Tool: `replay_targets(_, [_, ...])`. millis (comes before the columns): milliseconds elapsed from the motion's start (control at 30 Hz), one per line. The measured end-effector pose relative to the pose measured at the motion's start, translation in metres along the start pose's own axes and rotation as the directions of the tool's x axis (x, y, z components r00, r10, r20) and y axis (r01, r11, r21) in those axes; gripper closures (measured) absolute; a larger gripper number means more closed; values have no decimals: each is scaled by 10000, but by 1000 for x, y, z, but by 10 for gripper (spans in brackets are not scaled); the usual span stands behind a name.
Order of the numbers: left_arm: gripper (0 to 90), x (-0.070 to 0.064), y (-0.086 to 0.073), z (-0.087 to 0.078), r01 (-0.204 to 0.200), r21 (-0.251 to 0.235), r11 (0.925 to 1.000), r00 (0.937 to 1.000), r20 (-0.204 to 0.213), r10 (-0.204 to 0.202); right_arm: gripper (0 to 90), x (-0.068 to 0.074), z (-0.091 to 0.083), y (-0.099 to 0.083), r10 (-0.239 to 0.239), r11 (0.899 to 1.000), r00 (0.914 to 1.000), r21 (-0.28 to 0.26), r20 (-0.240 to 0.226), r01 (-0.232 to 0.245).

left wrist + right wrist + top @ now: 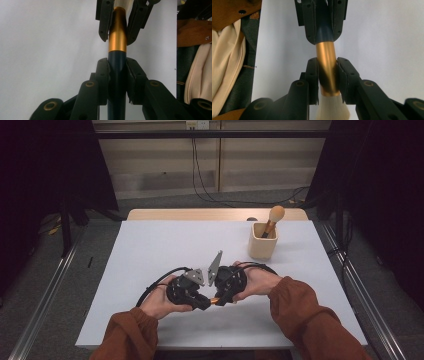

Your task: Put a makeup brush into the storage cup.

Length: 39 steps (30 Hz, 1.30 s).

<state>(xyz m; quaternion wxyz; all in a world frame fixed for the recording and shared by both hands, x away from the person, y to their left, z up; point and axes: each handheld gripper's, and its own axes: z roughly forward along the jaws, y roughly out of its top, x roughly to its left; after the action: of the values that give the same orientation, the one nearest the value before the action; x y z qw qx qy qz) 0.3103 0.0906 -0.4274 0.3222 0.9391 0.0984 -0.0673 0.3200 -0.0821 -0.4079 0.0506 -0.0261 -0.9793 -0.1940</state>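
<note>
White desk point(150, 250) with one holder standing on it

The desk has a plain white top, with a strip of light wood showing along its far edge. A pale, squarish wooden holder point(262, 241) stands upright on the far right part of the top, and a brush with a rounded tan head point(273, 218) leans out of it. A small dark thing lies at the far edge just behind the holder, too small to tell. The desk stands on grey floor point(65, 285).

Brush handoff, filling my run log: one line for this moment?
left gripper: shut on brush handle | right gripper: shut on gold ferrule | cup: another brush
</note>
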Motion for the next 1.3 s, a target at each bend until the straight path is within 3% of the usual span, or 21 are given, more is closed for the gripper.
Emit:
replay_targets(233, [746,1,-1,0,100,43,9999,9999,-61,-99,673,-3,-4,-2,65,9994,10000,-333,4,-65])
replay_targets(633, [746,2,-7,-6,503,-281,9983,9987,-36,-504,351,-5,-11,-10,782,9937,9963,-835,367,-750])
replay_targets(933, [746,5,-14,-12,777,-530,9956,9965,-259,-791,199,-7,-15,-17,1399,9843,9879,-1182,662,-1315])
replay_targets(967, [746,5,-16,-13,952,-638,9934,9952,-177,-965,171,-7,-14,-18,1505,9828,9864,-1179,656,-1421])
replay_targets(1133, [746,8,-22,-19,1084,-767,9911,9935,-276,-1108,99,-8,-15,-25,1891,9747,9789,-1355,770,-1777])
replay_targets(1300, [746,10,-30,-23,1493,-1233,9811,9873,-366,-1549,45,-7,-18,-33,2062,9654,9749,-1800,840,-1887])
